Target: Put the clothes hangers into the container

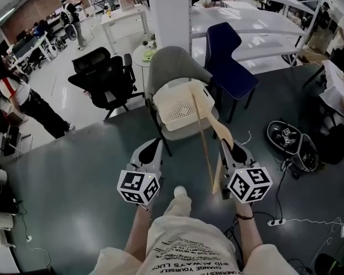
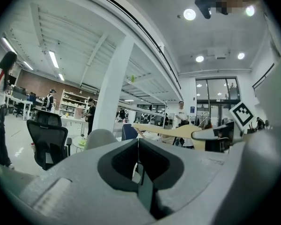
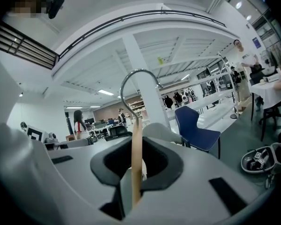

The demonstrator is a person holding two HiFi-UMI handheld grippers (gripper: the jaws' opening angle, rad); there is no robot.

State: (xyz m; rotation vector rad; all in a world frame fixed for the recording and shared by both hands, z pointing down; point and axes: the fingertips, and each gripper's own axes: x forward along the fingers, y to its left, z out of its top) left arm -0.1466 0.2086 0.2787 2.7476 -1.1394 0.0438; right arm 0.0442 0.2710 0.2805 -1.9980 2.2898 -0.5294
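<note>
On the chair (image 1: 178,62) ahead: 1 white container (image 1: 175,112), we can't make out its inside
Right gripper (image 1: 228,148): clamped on wooden hanger (image 1: 202,136), middle buried in jaws
Left gripper (image 1: 151,149): closed up, empty

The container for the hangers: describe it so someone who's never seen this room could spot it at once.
Find the wide white pillar; directly before it stands a grey chair, between a black office chair and a blue chair. The container sits on its seat: a cream box with perforated sides, the only thing on any of the three chairs.
</note>
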